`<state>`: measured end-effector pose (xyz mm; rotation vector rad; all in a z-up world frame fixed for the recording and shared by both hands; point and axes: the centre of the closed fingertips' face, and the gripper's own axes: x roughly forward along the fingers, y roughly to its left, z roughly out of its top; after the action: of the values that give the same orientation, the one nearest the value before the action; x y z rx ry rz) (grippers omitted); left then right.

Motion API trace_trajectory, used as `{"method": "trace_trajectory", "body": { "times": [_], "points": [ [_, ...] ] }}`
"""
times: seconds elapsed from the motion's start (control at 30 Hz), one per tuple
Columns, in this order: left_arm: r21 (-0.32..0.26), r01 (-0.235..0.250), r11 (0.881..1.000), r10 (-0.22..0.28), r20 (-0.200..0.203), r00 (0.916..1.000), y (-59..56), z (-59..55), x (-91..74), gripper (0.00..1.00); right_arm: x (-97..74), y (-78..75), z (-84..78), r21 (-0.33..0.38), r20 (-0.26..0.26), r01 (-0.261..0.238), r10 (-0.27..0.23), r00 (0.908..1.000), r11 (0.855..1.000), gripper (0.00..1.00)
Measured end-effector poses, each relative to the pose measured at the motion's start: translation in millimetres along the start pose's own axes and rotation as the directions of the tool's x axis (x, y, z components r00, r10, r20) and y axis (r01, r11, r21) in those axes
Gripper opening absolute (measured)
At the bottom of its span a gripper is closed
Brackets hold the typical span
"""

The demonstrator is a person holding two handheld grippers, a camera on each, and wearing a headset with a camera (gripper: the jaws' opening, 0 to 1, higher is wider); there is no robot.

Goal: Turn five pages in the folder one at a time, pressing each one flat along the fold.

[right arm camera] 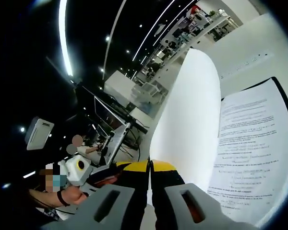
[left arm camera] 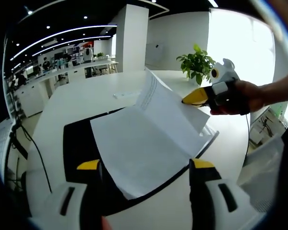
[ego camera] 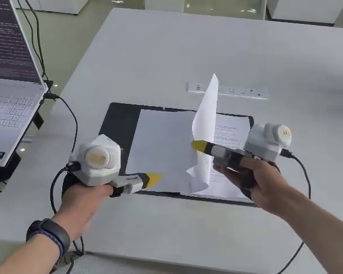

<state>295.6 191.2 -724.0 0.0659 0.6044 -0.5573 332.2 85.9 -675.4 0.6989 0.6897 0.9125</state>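
Note:
A black folder (ego camera: 119,123) lies open on the white table, with blank turned sheets (ego camera: 160,145) on its left side and a printed page (ego camera: 231,134) on its right. One page (ego camera: 206,120) stands lifted nearly upright over the fold; my right gripper (ego camera: 199,146) is shut on its lower edge. The right gripper view has that page (right arm camera: 192,115) rising from the pinched yellow tips (right arm camera: 150,166), printed page (right arm camera: 249,139) to the right. My left gripper (ego camera: 154,180) is open at the folder's front left edge. The left gripper view looks across the blank sheets (left arm camera: 139,148) toward the right gripper (left arm camera: 194,98).
An open laptop (ego camera: 8,85) stands at the table's left edge, its black cable (ego camera: 71,123) running toward the left hand. A white power strip (ego camera: 228,90) lies behind the folder. Bare table (ego camera: 177,234) stretches in front of the folder. A potted plant (left arm camera: 197,62) stands beyond the table.

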Motion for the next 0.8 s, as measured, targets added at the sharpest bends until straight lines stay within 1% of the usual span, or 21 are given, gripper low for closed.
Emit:
{"method": "trace_trajectory", "body": {
  "times": [0.2, 0.23, 0.27, 0.37, 0.5, 0.57, 0.63, 0.8],
  "points": [
    [-0.02, -0.021, 1.0, 0.021, 0.002, 0.9998, 7.5, -7.7, -10.4, 0.74, 14.7, 7.5, -7.9, -0.006, -0.031, -0.02, 0.02, 0.9993, 1.0, 0.0],
    [-0.025, -0.026, 0.999, 0.026, 0.004, 0.9997, 9.2, -8.9, -12.7, 0.74, 15.0, 1.6, -5.8, -0.007, -0.035, -0.024, 0.023, 0.9991, 1.0, 0.0],
    [-0.029, -0.029, 0.999, 0.03, 0.006, 0.9995, 10.0, -9.3, -14.2, 0.74, 16.1, 1.0, -5.4, -0.009, -0.036, -0.026, 0.026, 0.999, 1.0, 0.0],
    [-0.039, -0.038, 0.999, 0.038, 0.011, 0.9992, 12.2, -11.1, -18.9, 0.74, 22.4, 6.7, -8.6, -0.011, -0.045, -0.033, 0.033, 0.9985, 0.999, 0.0],
    [-0.047, -0.047, 0.998, 0.048, 0.016, 0.9987, 14.4, -13.5, -23.1, 0.74, 31.5, 9.5, -13.4, -0.011, -0.062, -0.037, 0.036, 0.9974, 0.999, 0.0],
    [-0.056, -0.049, 0.997, 0.05, 0.015, 0.9987, 15.7, -15.7, -23.7, 0.74, 35.5, 6.4, -15.0, -0.01, -0.073, -0.039, 0.038, 0.9966, 0.999, 0.0],
    [-0.061, -0.049, 0.997, 0.05, 0.015, 0.9986, 14.2, -16.0, -25.7, 0.74, 39.7, 5.6, -17.6, -0.006, -0.084, -0.038, 0.038, 0.9958, 0.999, 0.0],
    [-0.067, -0.049, 0.997, 0.05, 0.021, 0.9985, 14.9, -16.0, -27.8, 0.74, 53.9, 2.5, -24.8, 0.005, -0.103, -0.037, 0.037, 0.994, 0.999, 0.0]
  ]
}}
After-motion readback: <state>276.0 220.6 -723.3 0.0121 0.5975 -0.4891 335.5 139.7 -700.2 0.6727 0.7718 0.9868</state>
